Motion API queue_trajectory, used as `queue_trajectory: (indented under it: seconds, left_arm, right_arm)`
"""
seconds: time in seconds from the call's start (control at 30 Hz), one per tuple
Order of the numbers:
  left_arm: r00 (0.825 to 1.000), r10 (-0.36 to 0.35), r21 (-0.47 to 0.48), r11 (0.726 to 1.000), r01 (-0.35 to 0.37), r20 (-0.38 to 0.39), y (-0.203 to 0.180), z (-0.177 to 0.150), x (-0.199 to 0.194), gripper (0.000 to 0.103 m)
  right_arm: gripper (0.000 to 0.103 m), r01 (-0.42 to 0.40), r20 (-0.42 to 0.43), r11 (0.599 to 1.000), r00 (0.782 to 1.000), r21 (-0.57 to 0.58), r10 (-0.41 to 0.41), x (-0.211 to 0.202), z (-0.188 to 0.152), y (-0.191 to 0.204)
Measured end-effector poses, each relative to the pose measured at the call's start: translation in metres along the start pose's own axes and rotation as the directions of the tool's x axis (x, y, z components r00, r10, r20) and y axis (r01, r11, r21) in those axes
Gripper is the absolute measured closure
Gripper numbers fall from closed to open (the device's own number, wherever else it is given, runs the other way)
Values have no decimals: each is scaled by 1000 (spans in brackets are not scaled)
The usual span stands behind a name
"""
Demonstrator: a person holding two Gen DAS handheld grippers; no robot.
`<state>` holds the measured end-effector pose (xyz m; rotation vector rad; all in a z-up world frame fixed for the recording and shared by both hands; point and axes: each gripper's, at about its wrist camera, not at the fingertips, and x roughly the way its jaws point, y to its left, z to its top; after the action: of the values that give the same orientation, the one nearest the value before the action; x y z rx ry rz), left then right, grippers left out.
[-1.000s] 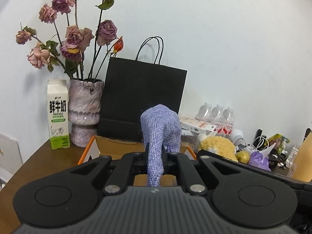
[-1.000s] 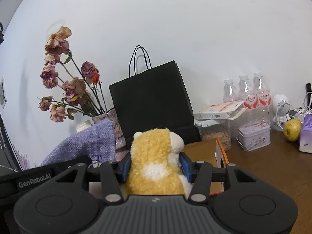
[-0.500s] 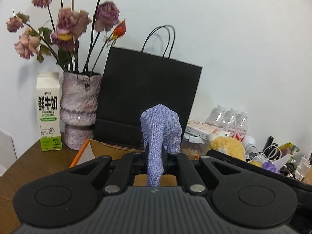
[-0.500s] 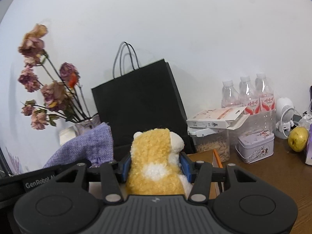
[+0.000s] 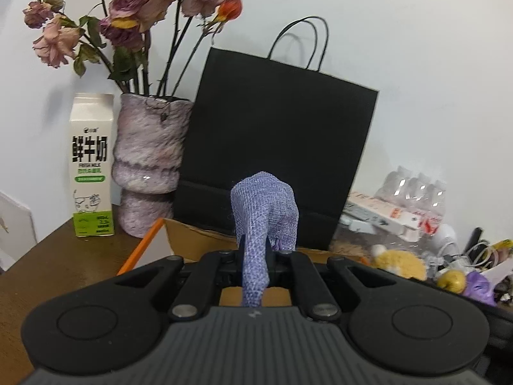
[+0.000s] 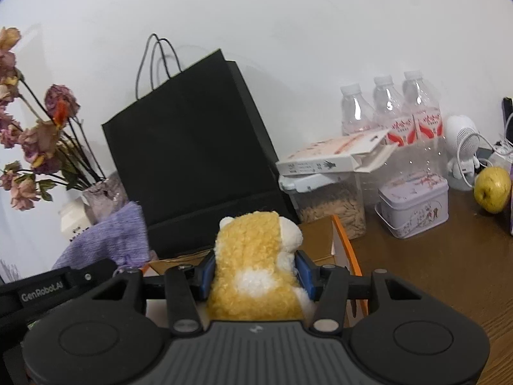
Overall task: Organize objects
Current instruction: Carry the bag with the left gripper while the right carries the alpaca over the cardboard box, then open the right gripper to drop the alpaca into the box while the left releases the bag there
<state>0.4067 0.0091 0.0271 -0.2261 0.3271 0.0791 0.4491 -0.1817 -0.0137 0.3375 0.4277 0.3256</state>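
My left gripper is shut on a purple woven cloth pouch and holds it above an open cardboard box with an orange edge. My right gripper is shut on a yellow and white plush toy and holds it over the same box. The pouch also shows at the left of the right wrist view, and the plush at the right of the left wrist view. A black paper bag stands right behind the box.
A milk carton and a vase of dried roses stand at the back left. At the right are water bottles, a flat white box on a clear container, a lilac tin and a yellow apple on the wooden table.
Both grippers have moved forward and down toward the box and bag, still holding the pouch and the plush. The right view has swung rightward.
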Motion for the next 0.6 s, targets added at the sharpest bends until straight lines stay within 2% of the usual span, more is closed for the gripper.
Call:
queue_trajectory:
  seconds: [0.13,0.33,0.43,0.47,0.5,0.53,0.57,0.6]
  left_arm:
    - [999,29,2,1000,-29,-26,5,-7,11,97]
    - [999,32,9,999,-32,-33,6,-14,17,97]
    - [999,26,17,1000,-26,-44,4,-15,18,92]
    - [999,28,21,999,-27,-44,4,-15,17,80]
    - [999,30,23,999,-29,-39,3,-15,16,54]
    - [999,34,22,999,-33,-32,3,-15,14,38]
    - [999,46,18,999,-46,-16,3,-14,11,10]
    - [998,58,13,998,-58,3,4,-13,8,0]
  right_arm:
    - [54,19,-4,1000,1000,8,-18,7,-5,-6]
    - [54,53,-21,999,998,1,-53,20,-15,-9]
    - [48,52,-34,999,998,1,-52,23,-17,-10]
    - [41,56,-47,998,997,-2,-56,25,-17,-10]
    - [22,60,-57,998,997,-8,-60,27,-18,-9]
    - [12,69,-71,998,995,-14,-69,28,-18,-8]
    - [3,82,-75,996,994,-24,-84,28,-19,-8]
    - [2,95,-73,995,993,-31,-97,28,-18,-7]
